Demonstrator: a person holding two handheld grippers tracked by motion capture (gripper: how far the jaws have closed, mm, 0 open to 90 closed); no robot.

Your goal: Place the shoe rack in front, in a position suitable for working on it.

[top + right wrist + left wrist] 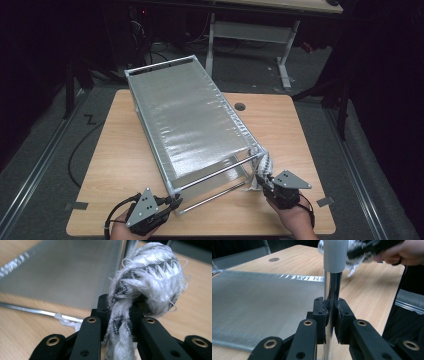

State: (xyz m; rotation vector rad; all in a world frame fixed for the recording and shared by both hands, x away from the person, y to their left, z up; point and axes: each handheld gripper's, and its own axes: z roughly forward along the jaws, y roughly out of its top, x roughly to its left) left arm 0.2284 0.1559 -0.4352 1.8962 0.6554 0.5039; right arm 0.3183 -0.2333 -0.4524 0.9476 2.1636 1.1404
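Observation:
A metal rack (190, 120) with a grey mesh shelf stands slantwise on the wooden table (295, 130). My left gripper (172, 202) is shut on the rack's near-left chrome leg (331, 315), just below its grey cap (334, 255). My right gripper (264, 181) is shut on a white and grey patterned cloth (147, 277), bunched against the rack's near-right corner post (260, 152). In the left gripper view the other hand (404, 252) with the cloth shows at the top right.
A round cable hole (240, 106) lies in the table behind the rack. A white desk frame (250, 35) stands beyond the table. Black cables (80, 145) trail on the floor at the left. Tape marks (76, 205) sit at the near corners.

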